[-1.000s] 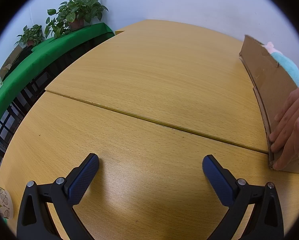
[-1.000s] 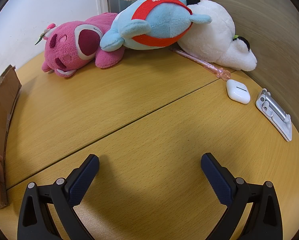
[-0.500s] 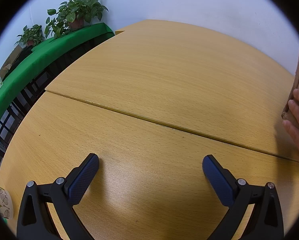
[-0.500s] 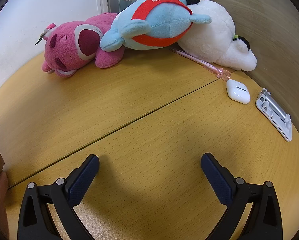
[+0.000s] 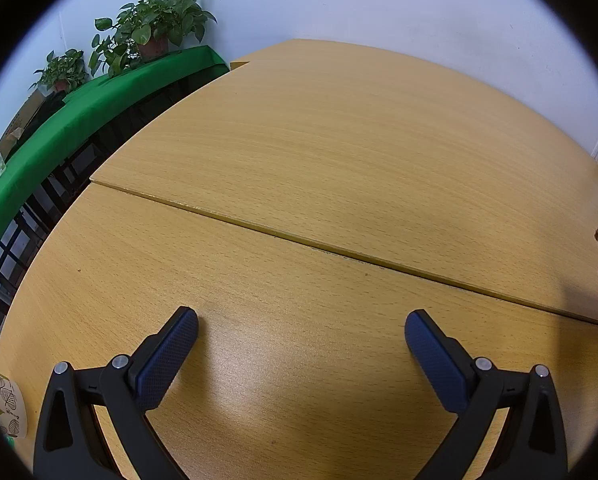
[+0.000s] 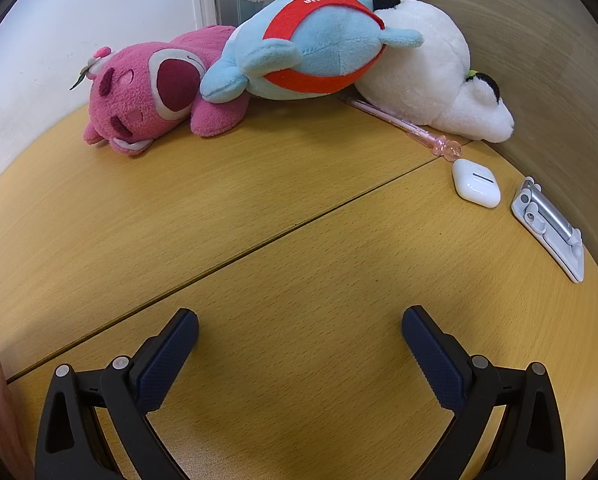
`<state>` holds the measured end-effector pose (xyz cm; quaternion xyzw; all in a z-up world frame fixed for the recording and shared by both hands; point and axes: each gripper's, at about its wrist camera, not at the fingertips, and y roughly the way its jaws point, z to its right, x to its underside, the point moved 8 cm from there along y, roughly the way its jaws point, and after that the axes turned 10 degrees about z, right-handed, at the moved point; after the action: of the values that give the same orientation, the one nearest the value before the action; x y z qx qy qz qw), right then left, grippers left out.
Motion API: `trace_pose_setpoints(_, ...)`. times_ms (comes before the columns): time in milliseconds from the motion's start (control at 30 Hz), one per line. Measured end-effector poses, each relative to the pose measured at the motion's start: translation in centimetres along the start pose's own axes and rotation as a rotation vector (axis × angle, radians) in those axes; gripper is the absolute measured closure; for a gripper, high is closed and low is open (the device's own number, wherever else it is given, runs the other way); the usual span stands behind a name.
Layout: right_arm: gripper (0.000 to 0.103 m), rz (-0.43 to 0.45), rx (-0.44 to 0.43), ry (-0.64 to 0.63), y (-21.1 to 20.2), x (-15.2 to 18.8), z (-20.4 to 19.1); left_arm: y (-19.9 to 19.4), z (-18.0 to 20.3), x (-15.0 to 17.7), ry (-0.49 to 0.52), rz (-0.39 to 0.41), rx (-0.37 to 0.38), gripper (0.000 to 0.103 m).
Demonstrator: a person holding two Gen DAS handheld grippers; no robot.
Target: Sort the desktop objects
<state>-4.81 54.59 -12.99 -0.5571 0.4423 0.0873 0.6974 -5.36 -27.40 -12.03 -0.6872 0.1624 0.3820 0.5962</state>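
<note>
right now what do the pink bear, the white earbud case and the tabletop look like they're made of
Pink bear: plush fabric, a fuzzy matte pile.
White earbud case: most likely hard plastic, smooth and glossy, with a soft highlight and a thin lid seam.
Tabletop: wood-look surface with fine printed-looking grain and a satin sheen, probably laminate rather than solid wood; a seam joins two panels.

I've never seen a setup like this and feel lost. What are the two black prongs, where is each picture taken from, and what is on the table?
Each picture comes from a camera mounted on a hand-held gripper that a person carries. The prongs are its two fingers. The left hand-held gripper and the right hand-held gripper are both open and hold nothing. The left view shows bare wooden table. The right view shows a pink plush bear, a blue plush, a white plush, a pink pen, a white earbud case and a small folding stand.
</note>
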Motion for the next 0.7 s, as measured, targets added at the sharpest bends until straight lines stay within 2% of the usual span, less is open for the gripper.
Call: trace_pose_setpoints(700,0.000,0.001,0.000,-0.001,-0.06,0.16,-0.35,0.37,-0.13,-0.42,0.000,-0.001,-0.001,0.000)
